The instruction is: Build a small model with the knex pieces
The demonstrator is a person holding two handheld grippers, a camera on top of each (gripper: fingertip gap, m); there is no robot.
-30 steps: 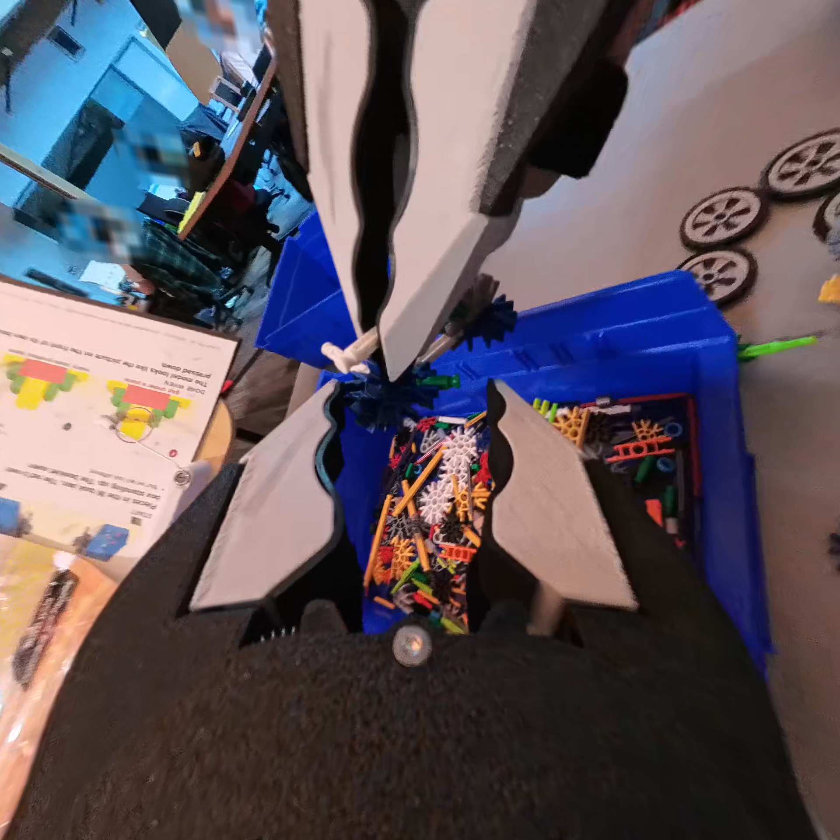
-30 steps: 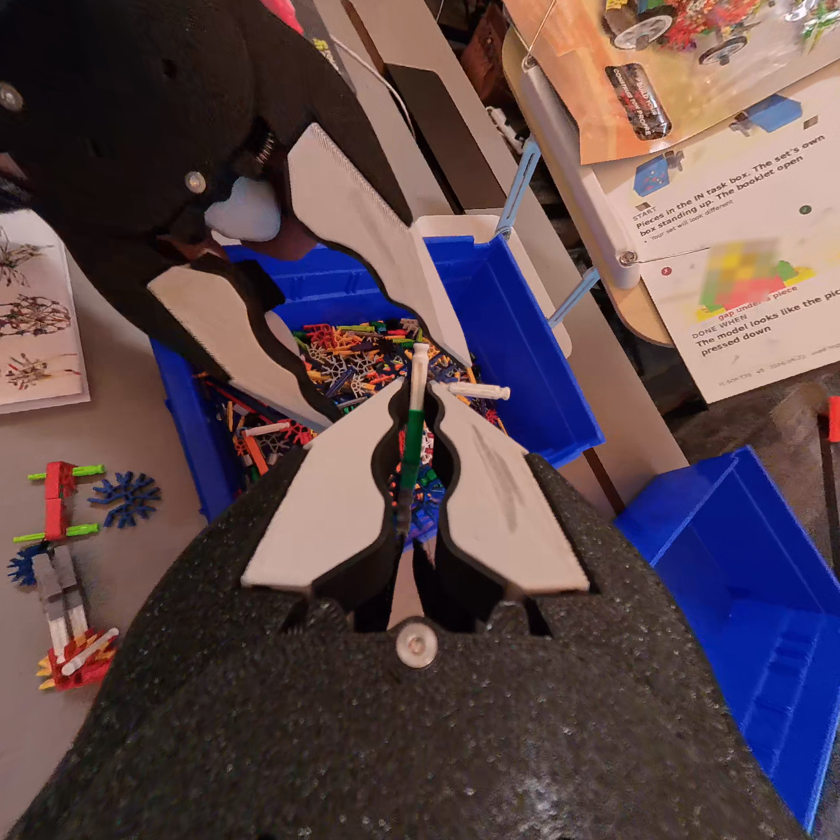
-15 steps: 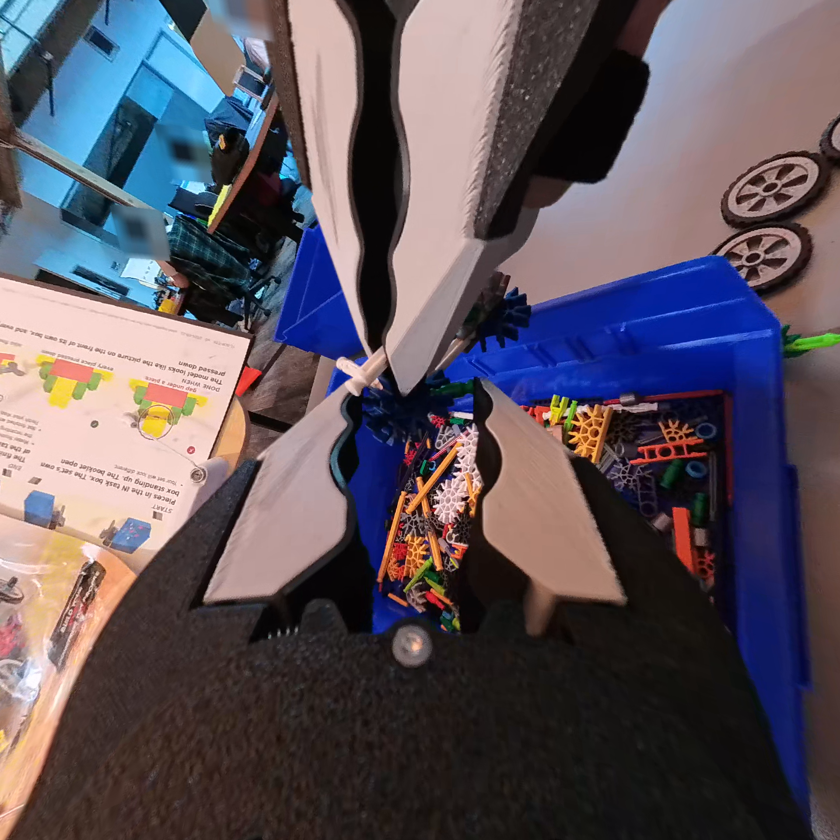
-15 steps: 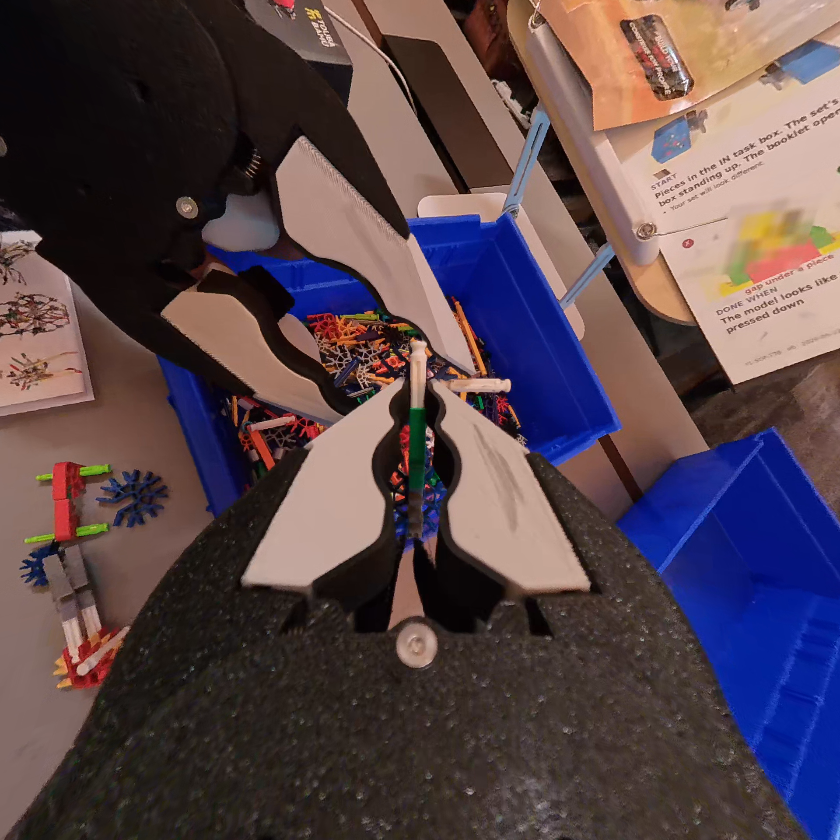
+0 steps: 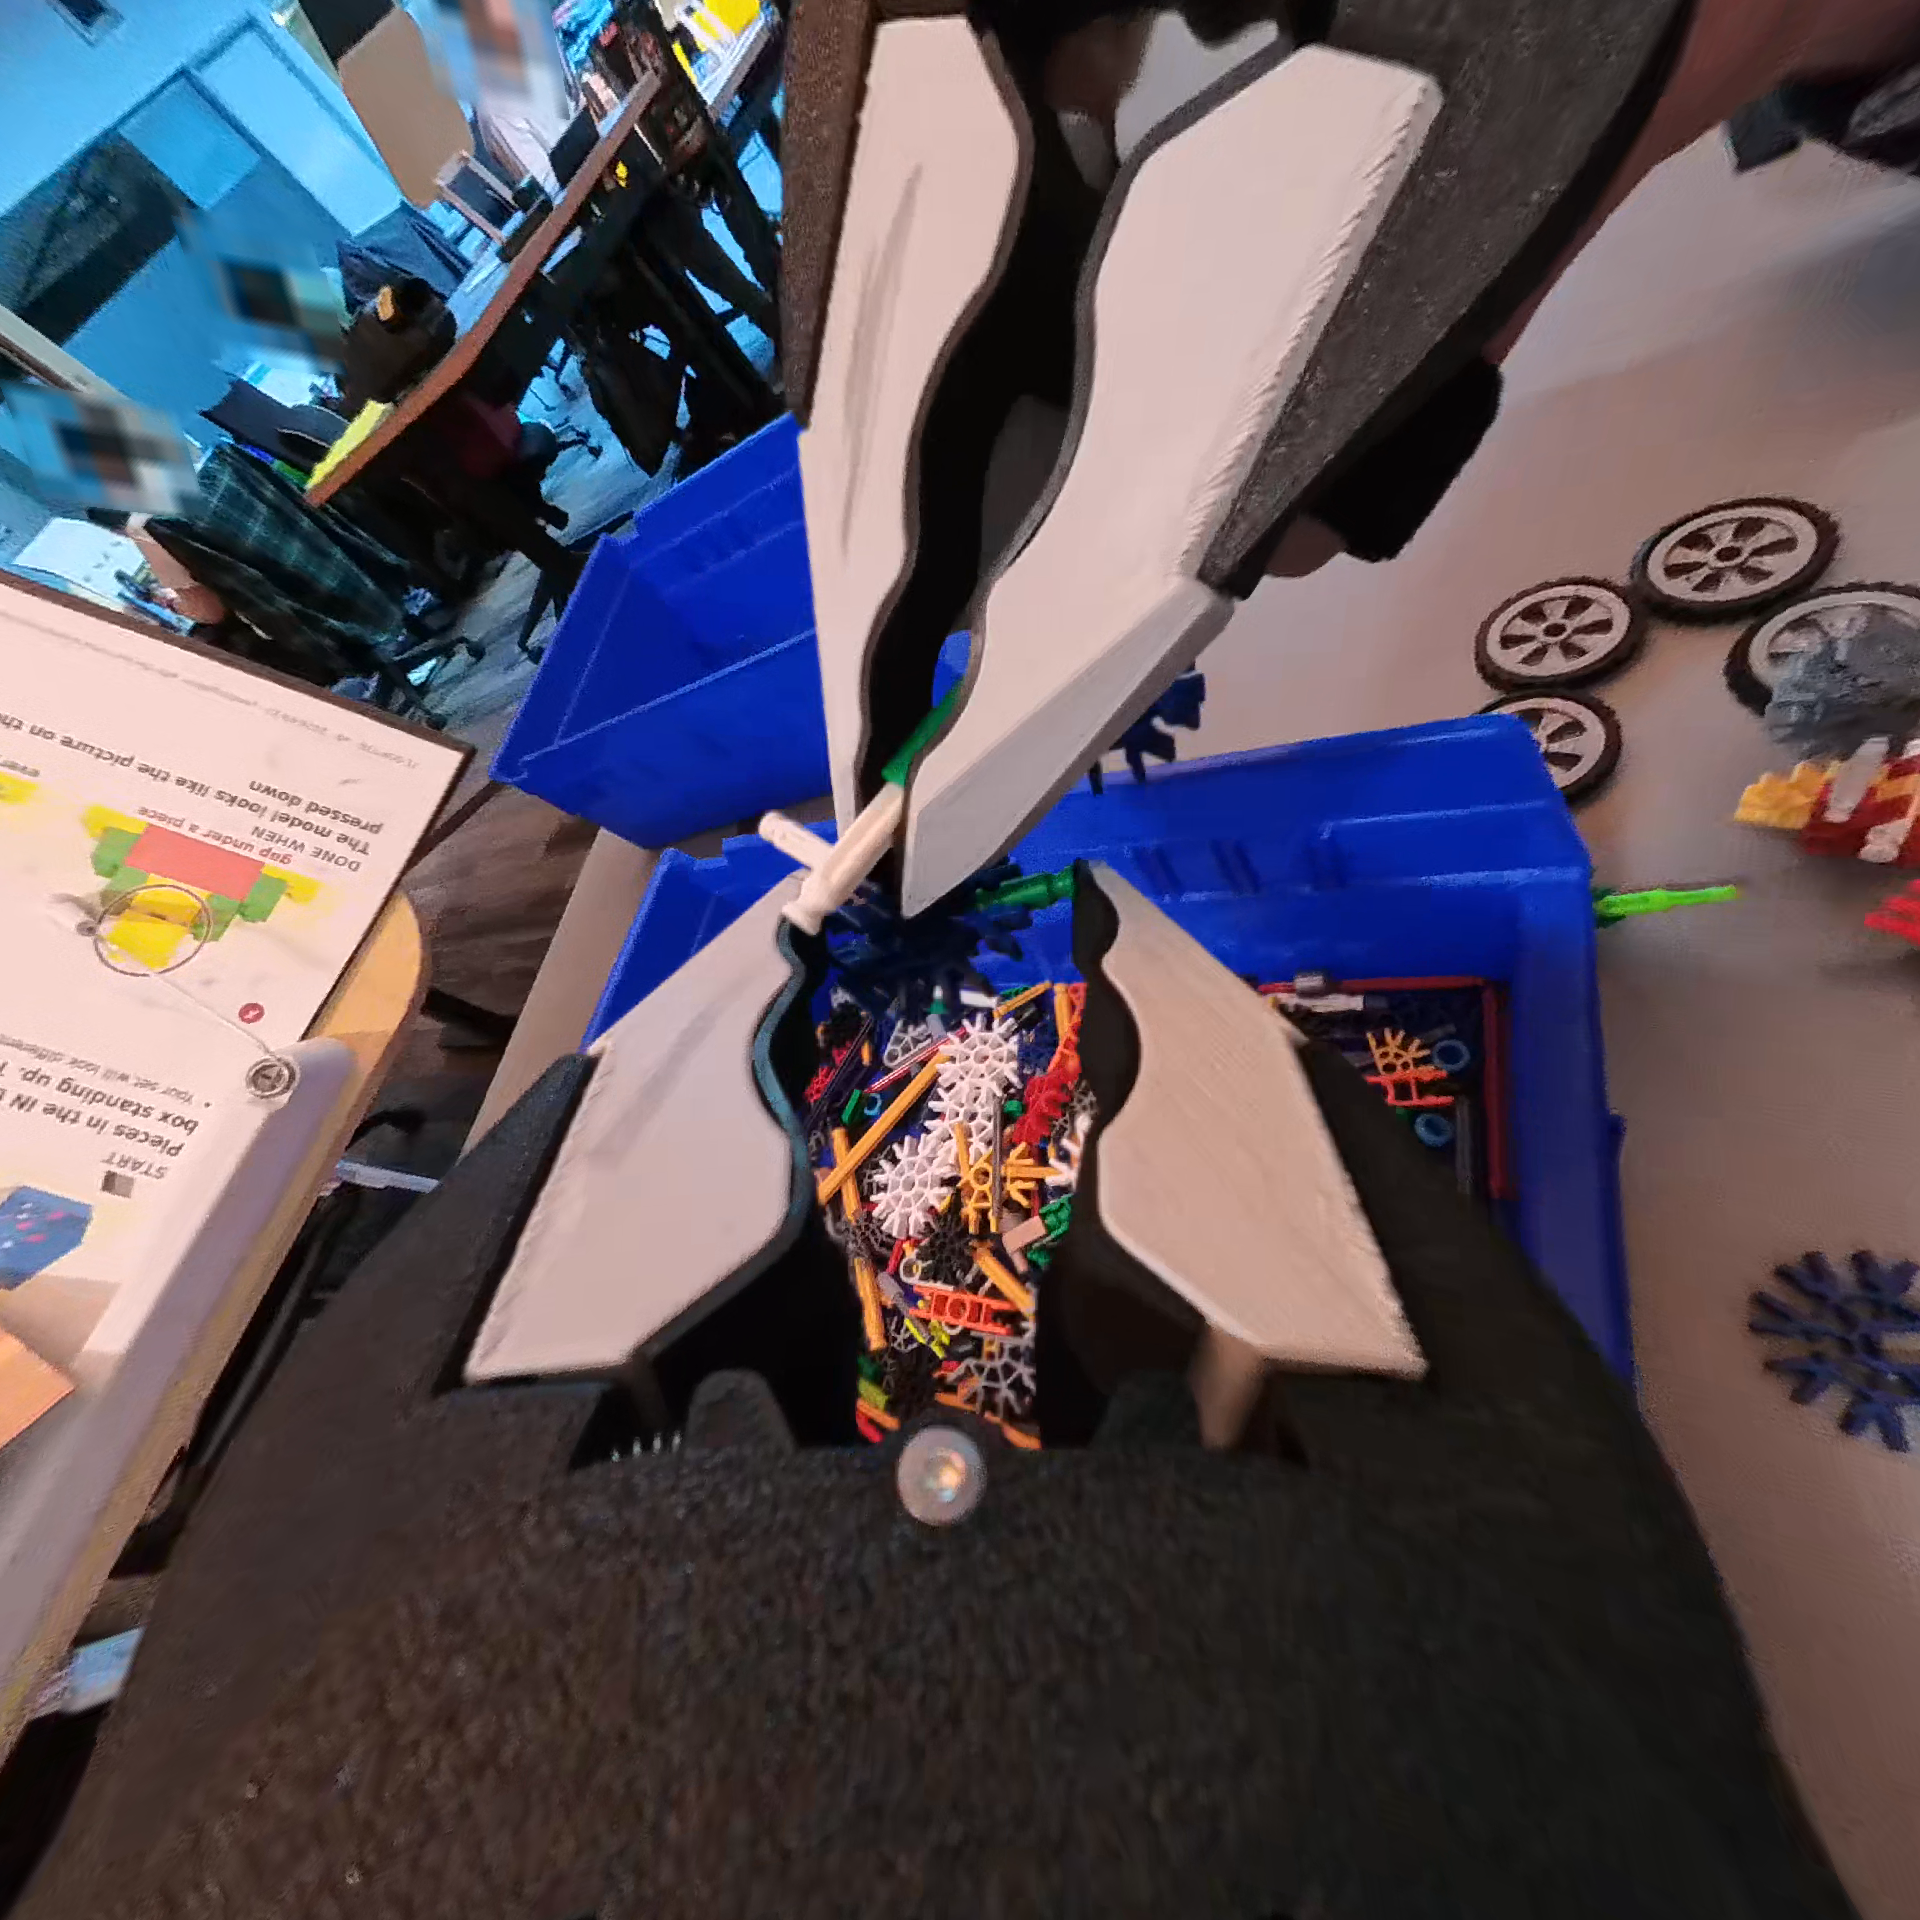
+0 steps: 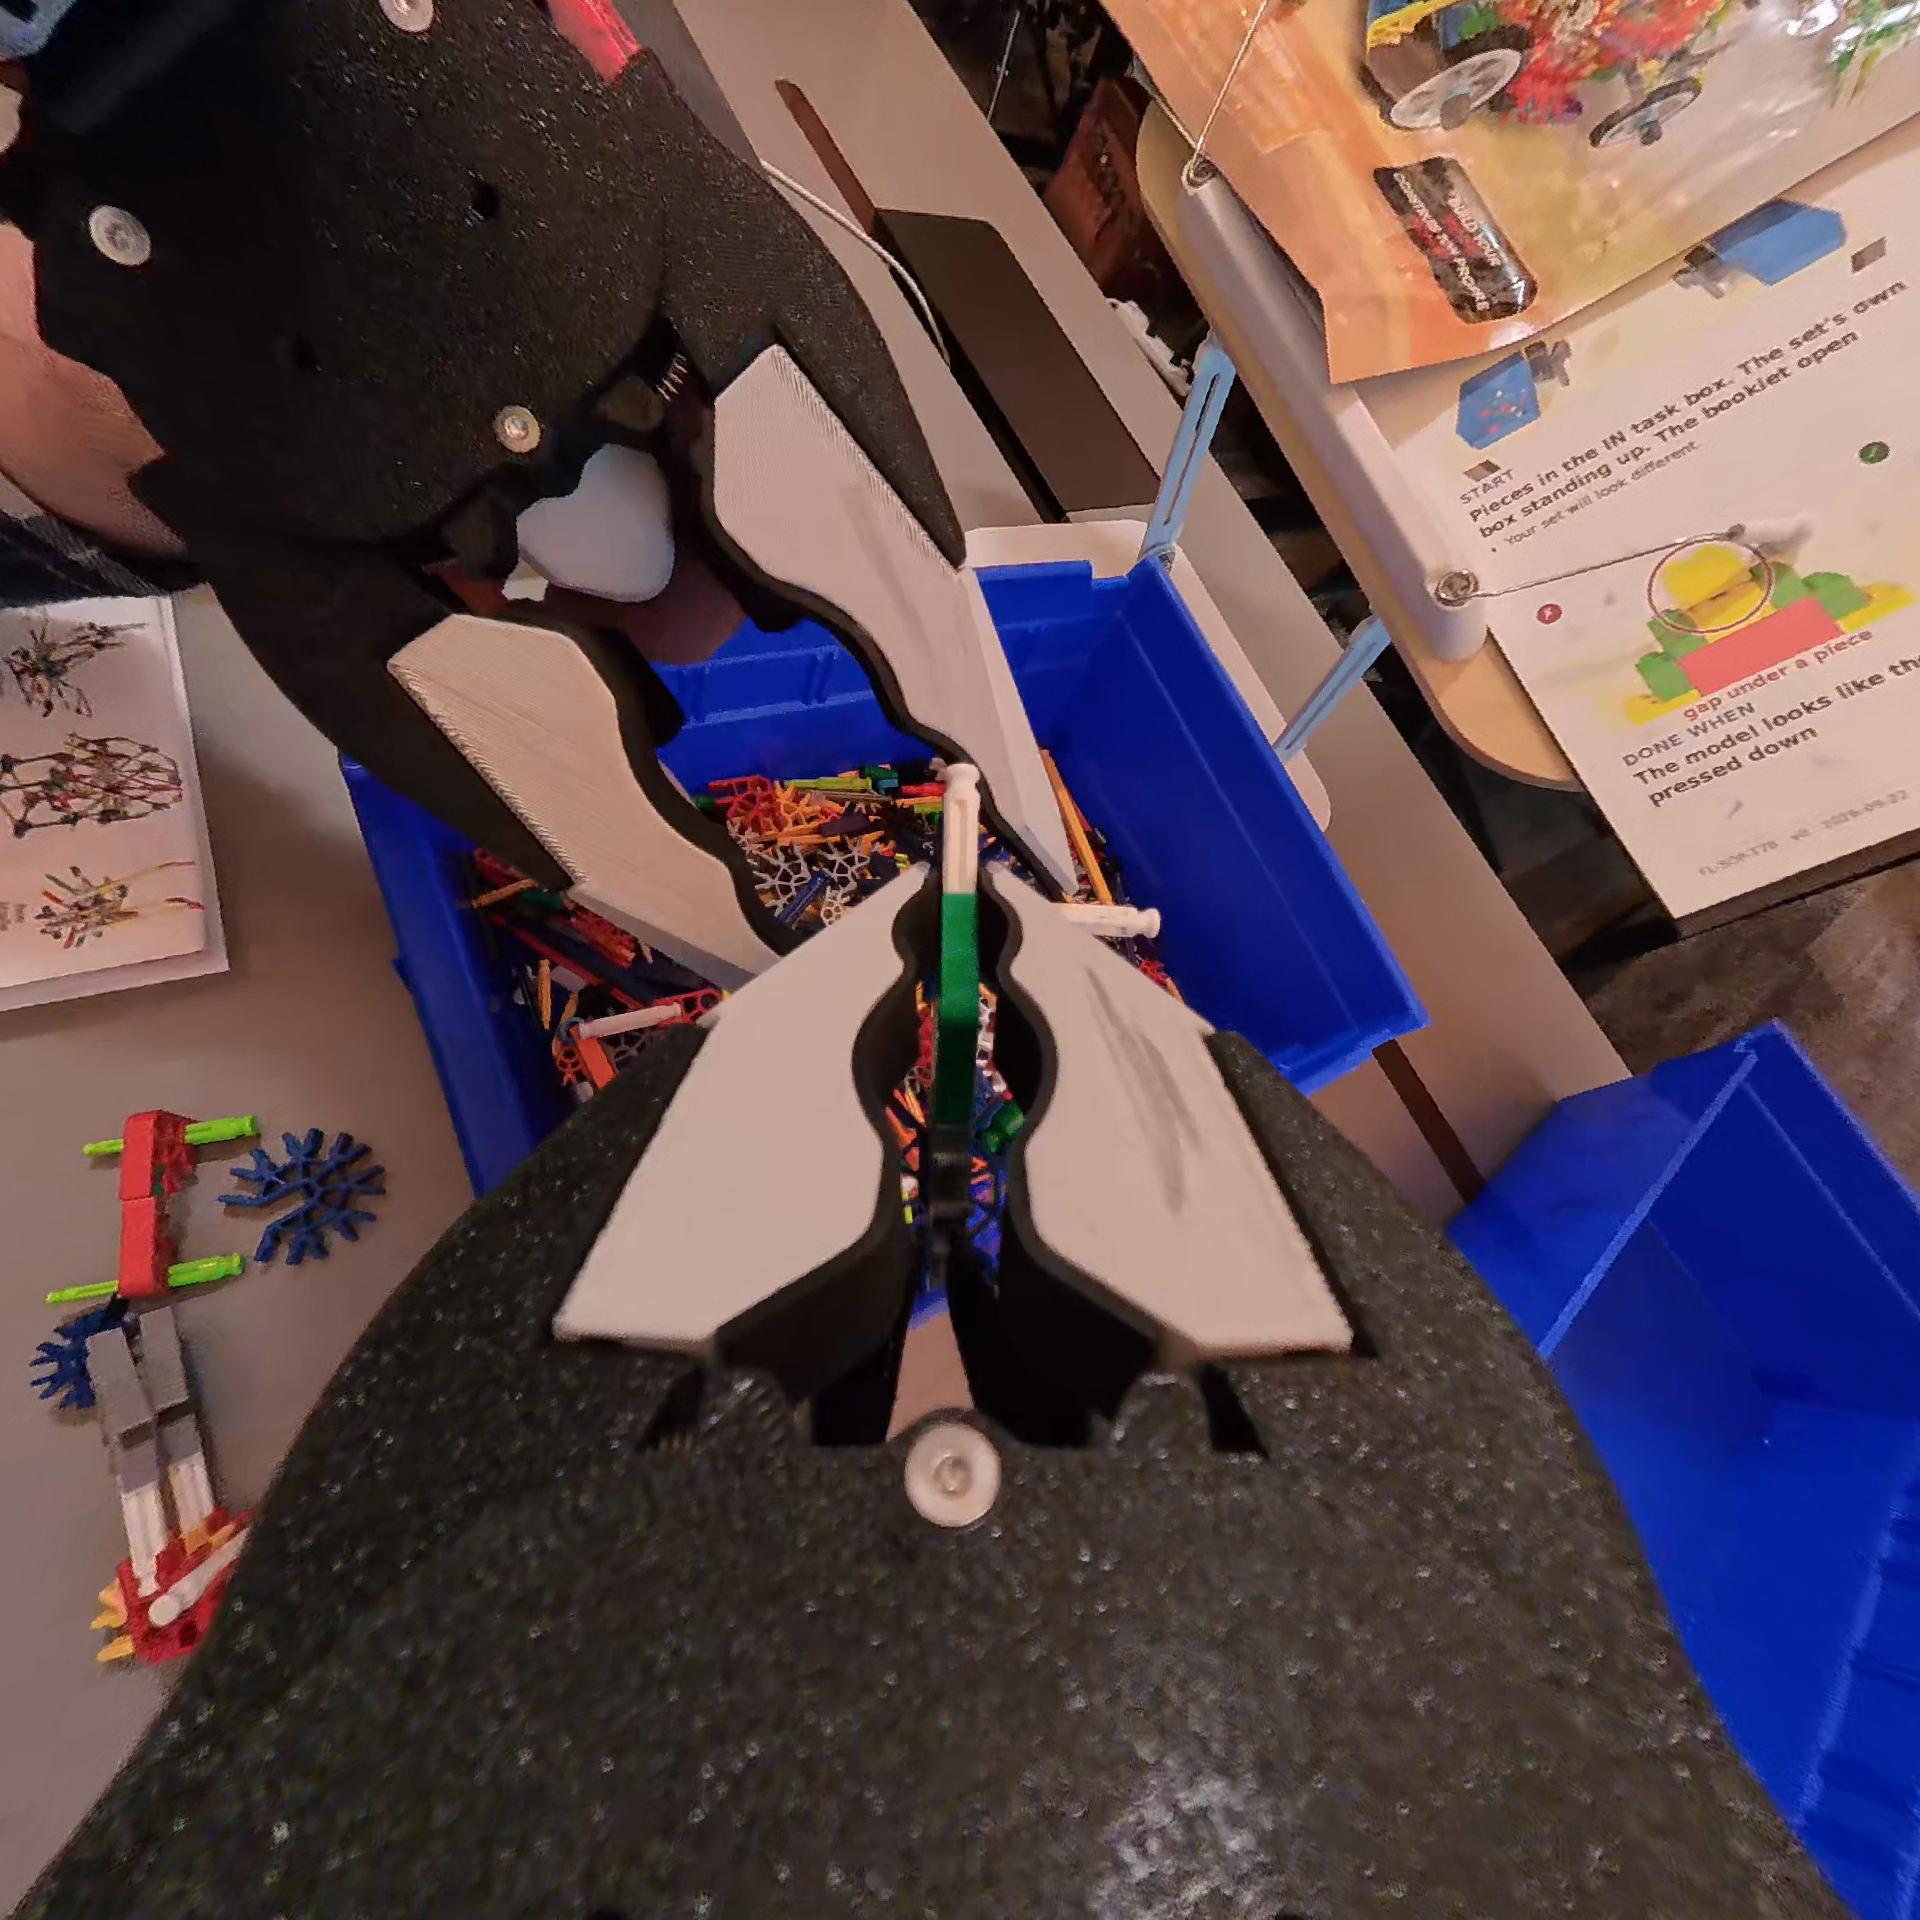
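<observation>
My right gripper is shut on a green and white rod that points forward over the blue bin of small colourful building pieces. In the left wrist view the right gripper comes down from above with the white rod end sticking out and dark blue snowflake connectors by its tip. My left gripper is open and empty. Its fingertips straddle the right gripper's tip, and the left one is at the white rod's end. Its fingers also show in the right wrist view.
A second blue bin stands beside the first. Several black wheels, a loose green rod and a blue snowflake connector lie on the grey table. A small red, grey and white assembly, a booklet and an instruction sheet are nearby. My left and right fingertips are right by each other. The blue snowflake connector is about 20 cm from both grippers' fingertips. Seen from the right wrist view as well.
Both grippers have shifted a little over the bin. The white rod end now sits at my left gripper's left fingertip. The right gripper keeps its hold and the left stays open.
</observation>
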